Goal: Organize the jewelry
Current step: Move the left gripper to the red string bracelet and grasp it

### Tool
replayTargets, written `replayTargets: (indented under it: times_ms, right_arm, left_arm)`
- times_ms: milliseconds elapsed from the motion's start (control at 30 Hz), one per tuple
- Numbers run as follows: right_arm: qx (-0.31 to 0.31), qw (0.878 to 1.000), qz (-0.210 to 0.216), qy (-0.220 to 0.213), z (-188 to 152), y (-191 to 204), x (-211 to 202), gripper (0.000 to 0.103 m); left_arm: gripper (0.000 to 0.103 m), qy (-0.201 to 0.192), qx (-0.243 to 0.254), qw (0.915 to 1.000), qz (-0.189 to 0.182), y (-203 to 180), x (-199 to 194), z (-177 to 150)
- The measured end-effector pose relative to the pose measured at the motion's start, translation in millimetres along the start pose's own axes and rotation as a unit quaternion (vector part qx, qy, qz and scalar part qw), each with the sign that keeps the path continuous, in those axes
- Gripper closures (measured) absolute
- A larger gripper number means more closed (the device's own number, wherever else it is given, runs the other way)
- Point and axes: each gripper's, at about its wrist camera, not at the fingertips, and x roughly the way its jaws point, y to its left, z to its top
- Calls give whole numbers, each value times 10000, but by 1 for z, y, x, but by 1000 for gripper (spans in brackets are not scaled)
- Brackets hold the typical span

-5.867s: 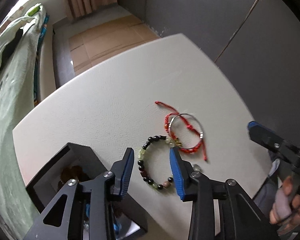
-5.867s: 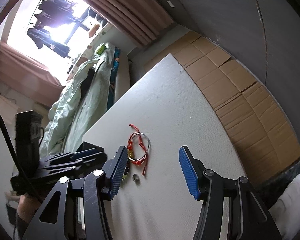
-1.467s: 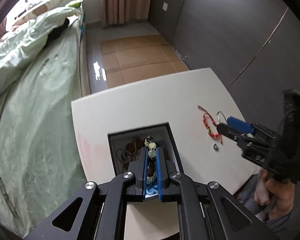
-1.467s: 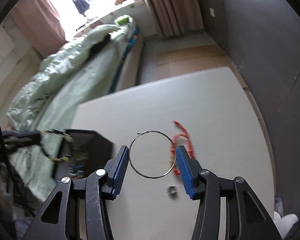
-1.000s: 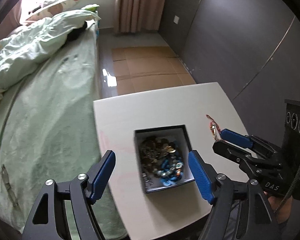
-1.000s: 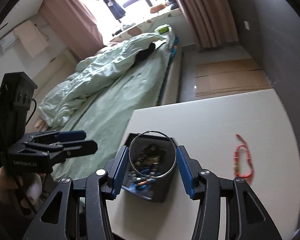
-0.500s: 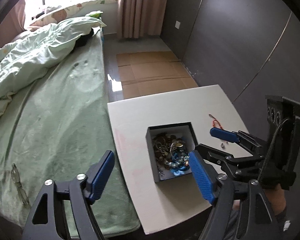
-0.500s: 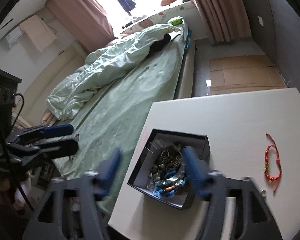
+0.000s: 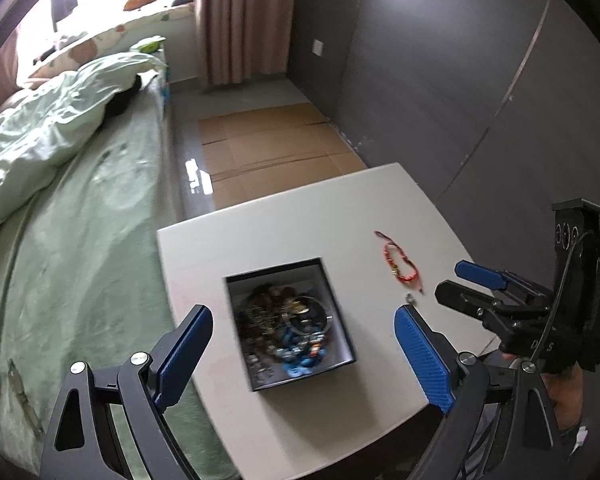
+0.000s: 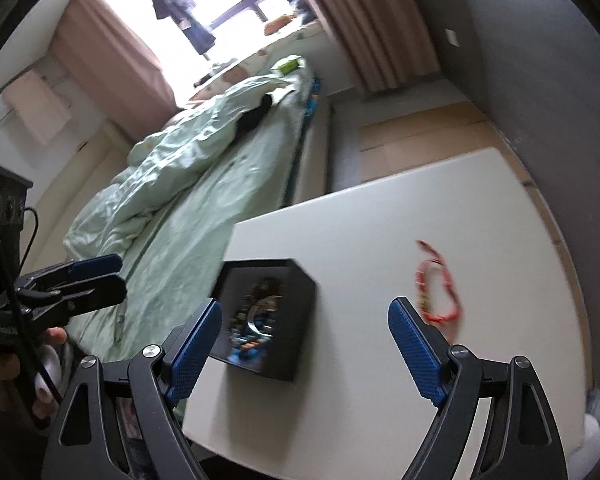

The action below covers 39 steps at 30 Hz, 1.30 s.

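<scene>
The thin hoop bangle that was sitting between the right claw's (image 10: pixel 304 344) pads a second ago is now lying inside the black jewelry box (image 9: pixel 290 326), and both claws are pulling back from above it, their jaws having just been opening with nothing between them. The box contents are blurring together: a tangle of dark chains, blue beads and a silvery ring, hard to separate in either view. The box is sitting on the white tabletop (image 9: pixel 284 216) near its bed-side edge, below and between the left claw's (image 9: pixel 300 344) widely spread blue pads. The red string bracelet (image 9: pixel 398 262) is lying on the tabletop well apart from the box, toward the wall side, just beyond the right claw's right pad in the right wrist view. Only the left wrist view is showing the small ring (image 9: pixel 410 298) just beside the bracelet; motion blur is smearing that spot in the right view, which alone is showing the hand (image 10: pixel 18 368) gripping the left claw's handle, partly cut off at the frame edge.
</scene>
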Motion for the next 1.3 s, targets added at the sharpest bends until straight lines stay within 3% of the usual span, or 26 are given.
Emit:
replayTargets:
  times_ms: [367,567,1033,1300]
  right_arm:
    - [822,9960,-298,-191,-7,-62,-34,18]
    - [1067,9929,-407,-333,-12,-84,-45,18]
    - [1711,9819,-702,-410,-24,-144,-46,18]
    - [1727,9822,-644,-362,-22,-153,-39,18]
  left_arm:
    - [10,170,737,9969,-202,-63,36,10]
    - [11,310,705,9963,-370,-84,64,19]
    - [61,1024,202,9938,-385,-104,149,29]
    - [67,1163,-132,9929,-201,-97,183,30]
